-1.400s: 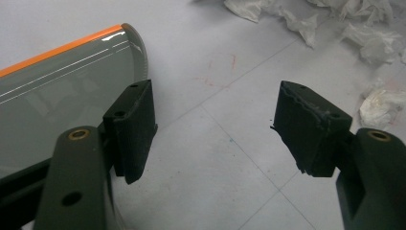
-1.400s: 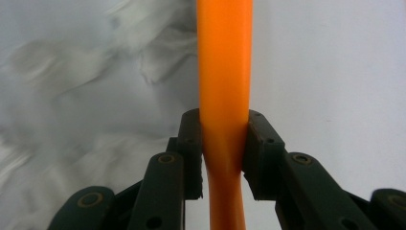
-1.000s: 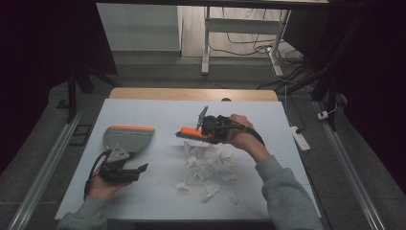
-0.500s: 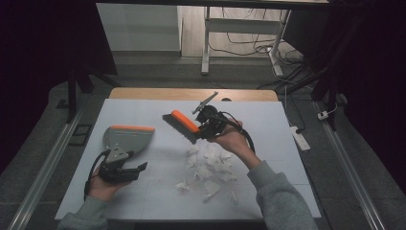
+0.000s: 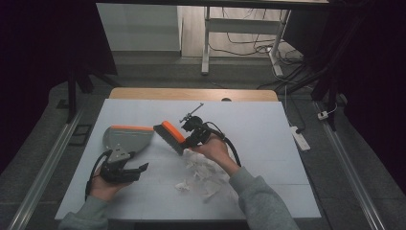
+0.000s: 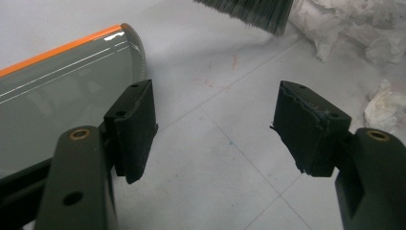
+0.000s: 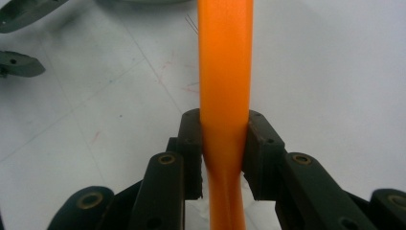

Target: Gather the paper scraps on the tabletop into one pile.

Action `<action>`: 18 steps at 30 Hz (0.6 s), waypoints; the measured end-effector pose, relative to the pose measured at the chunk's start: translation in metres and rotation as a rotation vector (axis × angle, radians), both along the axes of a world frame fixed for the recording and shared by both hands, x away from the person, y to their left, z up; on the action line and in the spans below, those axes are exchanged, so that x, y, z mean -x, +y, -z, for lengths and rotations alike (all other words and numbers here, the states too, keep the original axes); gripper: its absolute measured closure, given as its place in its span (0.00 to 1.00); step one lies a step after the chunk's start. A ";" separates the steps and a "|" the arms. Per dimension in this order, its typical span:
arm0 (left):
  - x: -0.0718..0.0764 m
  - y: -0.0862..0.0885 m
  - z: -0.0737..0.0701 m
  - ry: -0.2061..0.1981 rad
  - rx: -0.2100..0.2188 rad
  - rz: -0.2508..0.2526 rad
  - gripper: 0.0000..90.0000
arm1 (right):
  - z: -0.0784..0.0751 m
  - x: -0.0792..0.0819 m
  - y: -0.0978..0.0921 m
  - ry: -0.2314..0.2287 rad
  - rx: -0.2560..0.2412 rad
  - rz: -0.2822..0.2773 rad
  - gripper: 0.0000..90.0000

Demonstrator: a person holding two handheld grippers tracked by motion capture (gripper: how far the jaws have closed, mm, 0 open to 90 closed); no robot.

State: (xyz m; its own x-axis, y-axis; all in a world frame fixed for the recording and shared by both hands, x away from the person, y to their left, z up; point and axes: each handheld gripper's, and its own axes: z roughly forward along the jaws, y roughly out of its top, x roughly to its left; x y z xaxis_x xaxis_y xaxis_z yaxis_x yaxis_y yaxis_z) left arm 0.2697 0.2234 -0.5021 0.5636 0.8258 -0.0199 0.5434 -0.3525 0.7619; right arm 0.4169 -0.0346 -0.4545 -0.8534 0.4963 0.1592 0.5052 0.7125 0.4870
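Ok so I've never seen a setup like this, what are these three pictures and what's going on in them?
A person at a white table holds a hand-operated grasping tool in each hand. One picture looks down from above; the other two come from cameras riding on each tool. The right tool is clamped on the orange handle of a brush. The left tool is open, holding nothing, beside a grey dustpan with an orange edge. Crumpled white paper scraps lie on the table near the brush.

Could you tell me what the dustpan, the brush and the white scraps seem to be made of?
Dustpan: likely glossy grey plastic, showing reflections, with an orange edge. Brush: smooth orange handle, probably plastic, with dark bristles. White scraps: crumpled and matte, probably tissue paper.
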 end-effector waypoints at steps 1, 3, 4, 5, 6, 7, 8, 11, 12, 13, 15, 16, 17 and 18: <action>0.000 0.000 0.000 0.000 0.002 -0.001 0.36 | 0.002 0.002 0.000 0.018 -0.012 0.007 0.80; 0.000 0.000 0.000 -0.002 0.007 -0.004 0.36 | 0.005 0.005 0.001 0.062 -0.031 -0.001 0.80; 0.000 0.000 0.000 -0.001 0.007 -0.004 0.36 | 0.006 0.007 0.001 0.073 -0.028 0.000 0.80; 0.000 0.000 0.000 -0.001 0.004 -0.004 0.36 | 0.008 0.008 0.001 0.069 -0.012 0.003 0.80; 0.000 0.000 0.000 -0.001 0.004 -0.002 0.36 | 0.010 0.008 -0.001 0.053 0.017 0.008 0.80; 0.001 0.000 0.000 -0.002 0.002 0.000 0.36 | 0.011 0.007 -0.004 0.041 0.025 0.027 0.80; 0.001 0.000 0.000 -0.003 0.003 0.001 0.36 | 0.011 0.004 -0.010 0.059 0.025 0.050 0.80; 0.001 0.001 0.000 -0.003 0.008 0.000 0.36 | 0.010 0.000 -0.029 0.060 0.059 0.102 0.80; 0.001 0.001 0.000 -0.002 0.009 -0.001 0.36 | 0.008 0.000 -0.037 0.049 0.064 0.119 0.80; 0.000 0.001 0.000 0.000 0.008 -0.002 0.36 | 0.007 0.001 -0.042 0.033 0.076 0.129 0.80; -0.001 0.000 0.001 0.003 0.004 0.001 0.36 | 0.002 0.002 -0.053 0.023 0.084 0.140 0.80; -0.001 -0.001 0.001 0.004 -0.001 0.005 0.36 | -0.001 0.003 -0.058 0.028 0.074 0.148 0.80; -0.001 -0.002 0.002 0.004 -0.002 0.005 0.36 | -0.006 0.004 -0.064 0.023 0.060 0.152 0.80; 0.000 -0.002 0.002 0.004 -0.002 0.006 0.36 | -0.010 0.006 -0.068 0.016 0.048 0.152 0.80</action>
State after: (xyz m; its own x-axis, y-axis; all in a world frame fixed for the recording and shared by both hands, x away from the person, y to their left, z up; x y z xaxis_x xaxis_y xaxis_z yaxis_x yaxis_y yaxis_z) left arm 0.2702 0.2214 -0.5038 0.5685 0.8224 -0.0205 0.5443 -0.3573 0.7590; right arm 0.4113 -0.1023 -0.4442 -0.7652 0.6272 0.1455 0.6168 0.6492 0.4452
